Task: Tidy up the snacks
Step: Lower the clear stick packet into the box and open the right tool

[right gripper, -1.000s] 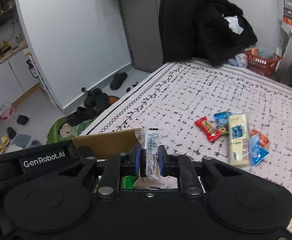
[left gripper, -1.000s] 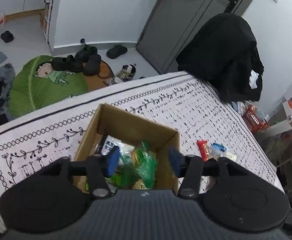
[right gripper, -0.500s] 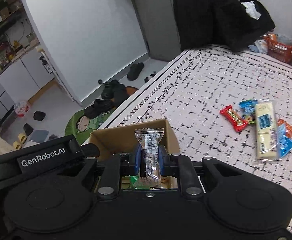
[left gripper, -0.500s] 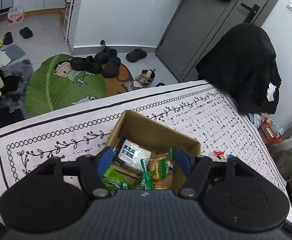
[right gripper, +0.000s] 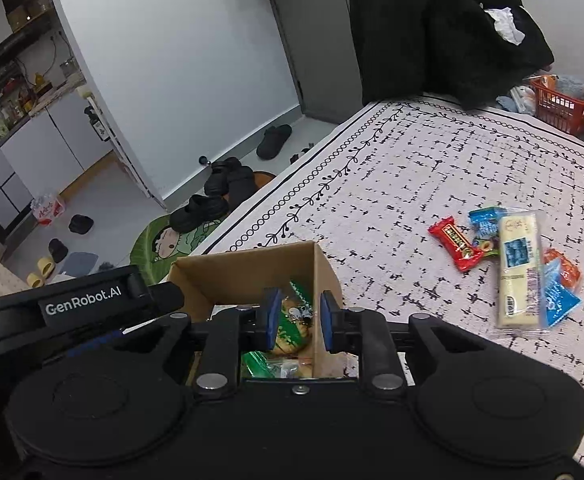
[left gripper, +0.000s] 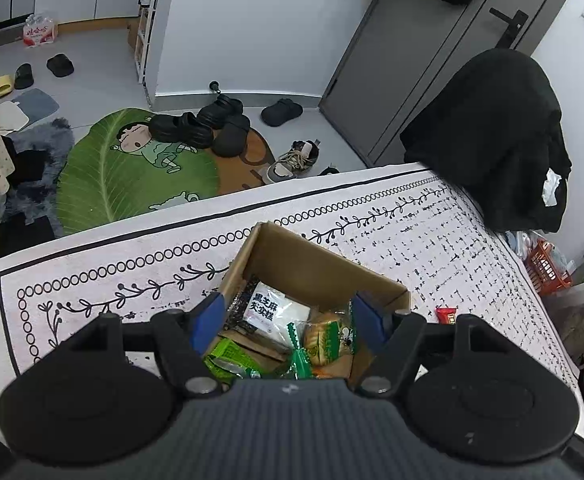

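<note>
An open cardboard box stands on the patterned tablecloth near the table's edge. Inside lie a white packet with black print, a bun in a green wrapper and a green packet. My left gripper is open just above the box, its blue pads about as far apart as the box is wide. My right gripper hangs over the box; its jaws are opening with nothing between them. Loose snacks lie to the right: a red bar, a long white packet and blue packets.
A black coat hangs at the table's far end. A red basket sits beyond it. Below the table's far edge lie black shoes on a green leaf mat. A black housing labelled GenRobot.AI sits left of the right gripper.
The clear packet with the dark bar has left my right gripper, whose pads have parted. My left gripper's pads have spread wider. Both views now look deeper into the box.
</note>
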A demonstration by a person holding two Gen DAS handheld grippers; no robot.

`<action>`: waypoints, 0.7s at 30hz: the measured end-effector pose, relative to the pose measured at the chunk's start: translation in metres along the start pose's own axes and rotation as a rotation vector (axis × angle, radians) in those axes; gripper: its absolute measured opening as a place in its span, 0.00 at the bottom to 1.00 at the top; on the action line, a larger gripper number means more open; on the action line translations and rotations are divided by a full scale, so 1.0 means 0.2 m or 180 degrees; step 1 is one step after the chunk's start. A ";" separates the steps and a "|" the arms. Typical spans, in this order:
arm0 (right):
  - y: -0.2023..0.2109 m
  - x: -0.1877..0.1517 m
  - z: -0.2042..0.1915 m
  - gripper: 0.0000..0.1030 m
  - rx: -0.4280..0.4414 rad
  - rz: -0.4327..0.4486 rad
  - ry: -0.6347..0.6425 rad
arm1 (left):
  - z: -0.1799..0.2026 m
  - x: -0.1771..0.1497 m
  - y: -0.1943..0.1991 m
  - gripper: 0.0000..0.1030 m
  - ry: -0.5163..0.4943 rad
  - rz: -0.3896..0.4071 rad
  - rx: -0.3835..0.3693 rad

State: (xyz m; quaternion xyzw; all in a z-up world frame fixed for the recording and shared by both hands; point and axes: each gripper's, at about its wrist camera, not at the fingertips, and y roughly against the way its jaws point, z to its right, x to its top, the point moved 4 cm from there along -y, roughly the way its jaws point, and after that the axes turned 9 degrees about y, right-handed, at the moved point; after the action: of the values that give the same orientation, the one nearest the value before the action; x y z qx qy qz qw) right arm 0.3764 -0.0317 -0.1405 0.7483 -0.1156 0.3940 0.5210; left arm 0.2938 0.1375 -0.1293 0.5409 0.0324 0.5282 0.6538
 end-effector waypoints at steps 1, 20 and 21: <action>0.01 0.00 0.01 0.22 0.0006 0.0004 0.0001 | 0.00 0.00 0.00 0.68 -0.0008 0.0002 0.0018; 0.25 -0.10 0.46 0.41 -0.0355 0.0132 -0.0229 | 0.17 -0.11 0.02 0.85 -0.0166 0.0101 -0.0164; 0.26 -0.10 0.49 0.43 -0.0372 0.0156 -0.0242 | 0.19 -0.12 0.03 0.86 -0.0201 0.0105 -0.0190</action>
State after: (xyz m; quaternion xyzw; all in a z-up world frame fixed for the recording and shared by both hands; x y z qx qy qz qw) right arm 0.3787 -0.1452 -0.1330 0.7280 -0.1764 0.3705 0.5492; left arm 0.3029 0.0939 -0.1227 0.5381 -0.0129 0.5222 0.6615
